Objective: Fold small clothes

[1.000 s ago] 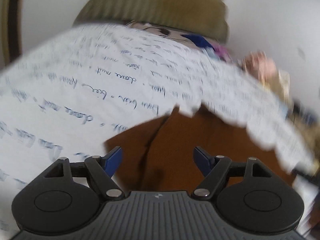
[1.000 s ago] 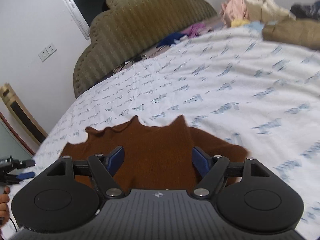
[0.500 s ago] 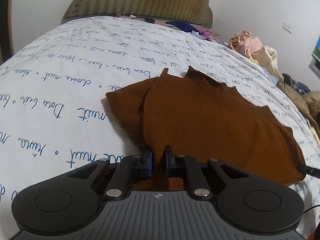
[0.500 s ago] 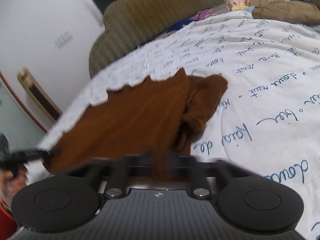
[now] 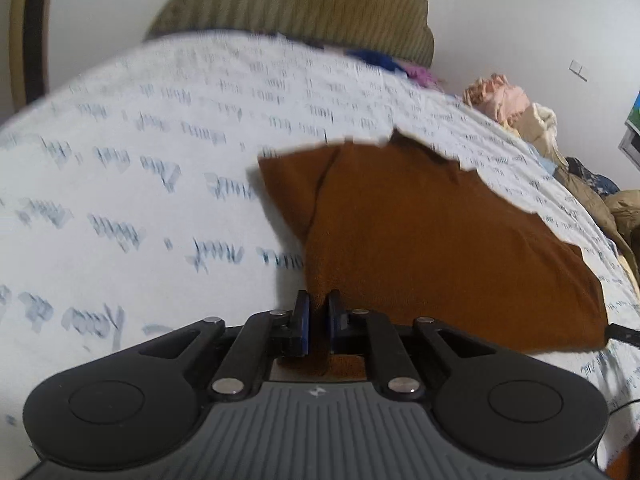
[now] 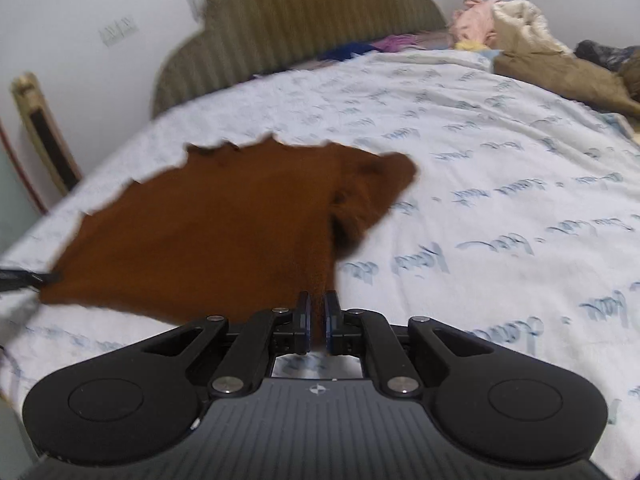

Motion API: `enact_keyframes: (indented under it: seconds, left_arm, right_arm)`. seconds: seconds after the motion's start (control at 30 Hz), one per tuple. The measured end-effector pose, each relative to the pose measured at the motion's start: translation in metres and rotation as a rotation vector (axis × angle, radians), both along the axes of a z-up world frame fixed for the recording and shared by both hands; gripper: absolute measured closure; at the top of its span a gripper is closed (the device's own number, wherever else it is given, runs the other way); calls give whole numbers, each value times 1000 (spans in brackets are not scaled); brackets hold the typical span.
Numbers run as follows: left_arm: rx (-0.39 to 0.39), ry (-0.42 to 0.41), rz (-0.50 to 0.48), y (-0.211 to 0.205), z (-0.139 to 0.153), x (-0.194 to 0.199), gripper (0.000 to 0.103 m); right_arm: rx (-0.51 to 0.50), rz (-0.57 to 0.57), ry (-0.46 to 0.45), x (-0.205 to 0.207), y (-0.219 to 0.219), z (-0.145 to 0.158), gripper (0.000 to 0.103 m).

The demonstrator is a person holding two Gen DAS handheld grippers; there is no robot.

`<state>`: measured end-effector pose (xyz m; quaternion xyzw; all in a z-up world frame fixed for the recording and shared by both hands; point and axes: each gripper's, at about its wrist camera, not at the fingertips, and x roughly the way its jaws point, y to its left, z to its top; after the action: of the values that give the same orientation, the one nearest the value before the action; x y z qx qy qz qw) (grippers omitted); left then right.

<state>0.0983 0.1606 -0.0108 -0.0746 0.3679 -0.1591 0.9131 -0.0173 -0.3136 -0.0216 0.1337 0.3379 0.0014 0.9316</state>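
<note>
— On the bed, what lies in front of the two grippers?

— A small brown garment [image 5: 432, 240], spread over the white bedsheet [image 5: 140, 208] printed with blue script. It lies mostly flat, with one sleeve bunched at the side [image 6: 372, 196].

— How does the left gripper [image 5: 318, 322] stand?

— Its jaws are clenched on the near hem of the brown garment; the cloth runs up between the blue pads and a strip of it shows behind them. Seen from the left wrist, the garment spreads away to the right of the grip.

— And the right gripper [image 6: 316, 322]?

— Also grasping the brown garment, at the other near corner. The cloth is pinched to a narrow fold between its pads. These jaws have just eased open a shade, yet the fabric stays pressed between them. From the right wrist, the garment spreads away to the left.

— Can each gripper be seen from the other's camera?

— Only as a dark tip at the far corner of the hem: at the right edge of the left wrist view and at the left edge of the right wrist view.

— What else is around?

— An olive ribbed headboard [image 6: 304, 28] at the far end of the bed, against a white wall. A pile of clothes [image 6: 516, 28], pink, cream and tan, sits at the far right side of the bed, well apart from the garment. Both views are somewhat blurred.
</note>
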Motion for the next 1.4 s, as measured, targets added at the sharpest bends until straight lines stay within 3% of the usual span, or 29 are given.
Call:
enact_keyframes:
  seconds: [0.03,0.17,0.2,0.23,0.3,0.37,0.47,0.63,0.73,0.83,1.0,1.1,1.4]
  left_arm:
    - [34,-36,25,-1,8,-4,92]
    - [121,-152,62,-24,33,-10,83]
    - [133,-166,47,-35,37,-10,72]
    - [149,-180,36,-49,39,-9,53]
    - [201,-217,27,-79,38,-9,31]
    - [282,-263,25,-108,31,-10,31]
    - [363,-258,42,-137,15,-5,31]
    - [371,-182,79,-141,-14,5,31]
    - [367,-196,94,-139,-22,1,30]
    - [382,-219,114,-143,-25,-3,28]
    - [408,-253,124,-150,-32,-5,18]
    - [404,-244,124,-150,-34,-2,10]
    - [448,-254,116,-156,-36,-3,8]
  right_arm:
    - [-26,-21,-22,-4,2,4,86]
    - [-109,-45,-153,-3,16,33,61]
    - [-125,-20,-171,4,25,37,57]
    - [-141,6,-181,11,34,39,49]
    - [-187,70,-196,29,60,38,42]
    - [-237,114,-193,49,85,32,33]
    - [-292,99,-182,73,104,18,20]
    - [-304,-3,-70,91,91,-15,16]
    - [-309,11,-71,83,87,-29,12]
    - [-308,33,-88,80,89,-34,1]
    - [-374,44,-80,83,102,-39,0]
    - [-354,44,-79,83,98,-38,0]
    - [-317,48,-77,83,94,-38,0]
